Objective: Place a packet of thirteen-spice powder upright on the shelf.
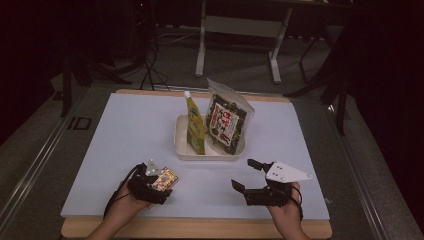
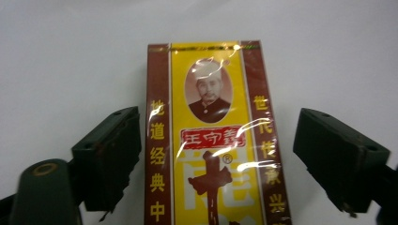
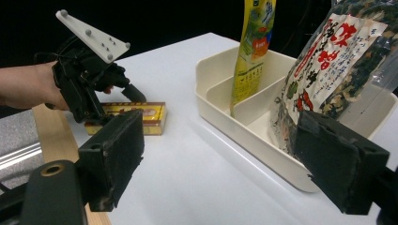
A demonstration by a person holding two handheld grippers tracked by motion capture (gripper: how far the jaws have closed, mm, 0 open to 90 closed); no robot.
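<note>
One white table [image 1: 125,150], and there's plenty of bare surface left and right of centre; its front edge runs just under both hands at the bottom of the high view. One cream tray [image 1: 181,145] sits mid-frame, well clear of every edge, a divider splitting it in two. One yellow pouch [image 1: 196,127] stands in its left compartment, one seaweed bag [image 1: 227,120] leans in the right. Lower left, the left gripper [image 1: 159,181] is over the one flat box [image 2: 211,140]: in its own view the box runs up the middle between the jaws, which are spread wide, a clear gap on each side, gripping nothing. Lower right, the right gripper [image 1: 247,174] is wide open too, empty, with bare table between it and the tray.
</note>
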